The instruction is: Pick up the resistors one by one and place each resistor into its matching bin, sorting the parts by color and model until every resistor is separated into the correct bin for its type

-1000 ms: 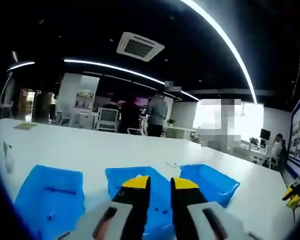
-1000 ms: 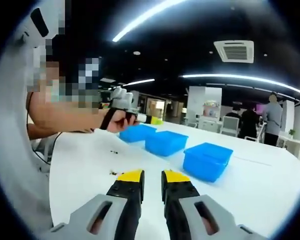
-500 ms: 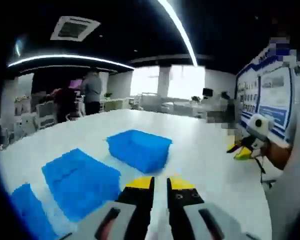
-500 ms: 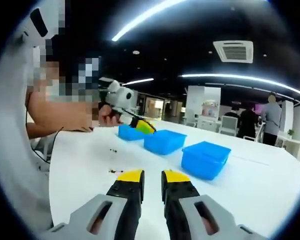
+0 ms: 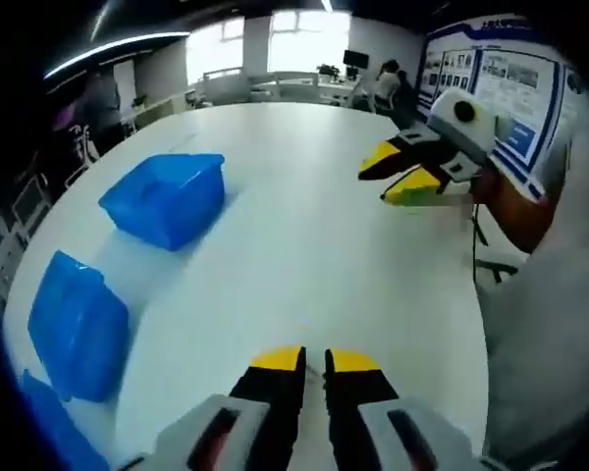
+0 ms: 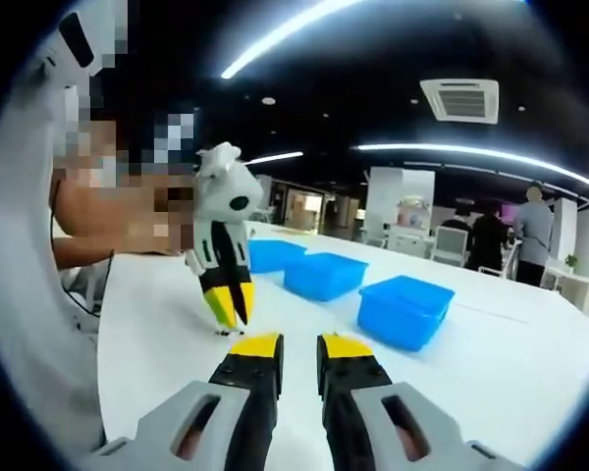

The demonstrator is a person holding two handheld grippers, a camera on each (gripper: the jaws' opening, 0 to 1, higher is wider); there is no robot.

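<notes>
In the right gripper view, my left gripper (image 6: 228, 306) comes in from the left and points straight down at the white table (image 6: 471, 392). Its yellow tips are together just above a small dark resistor (image 6: 219, 333). In the left gripper view its own jaws (image 5: 314, 361) stand with only a thin slit between them, and I see nothing in it. Three blue bins (image 6: 404, 310) (image 6: 324, 275) (image 6: 271, 255) stand in a row beyond. My right gripper (image 6: 299, 345) hovers open over the table, also seen at the upper right of the left gripper view (image 5: 401, 173).
The bins lie along the left of the left gripper view (image 5: 167, 196) (image 5: 74, 324). A person's hand and arm (image 5: 515, 201) hold the right gripper at the table edge. Chairs, desks and people stand far back in the room.
My left gripper has swung away from the bins and tipped down onto the table by the loose resistors, and its jaws have narrowed. The right gripper has stayed put.
</notes>
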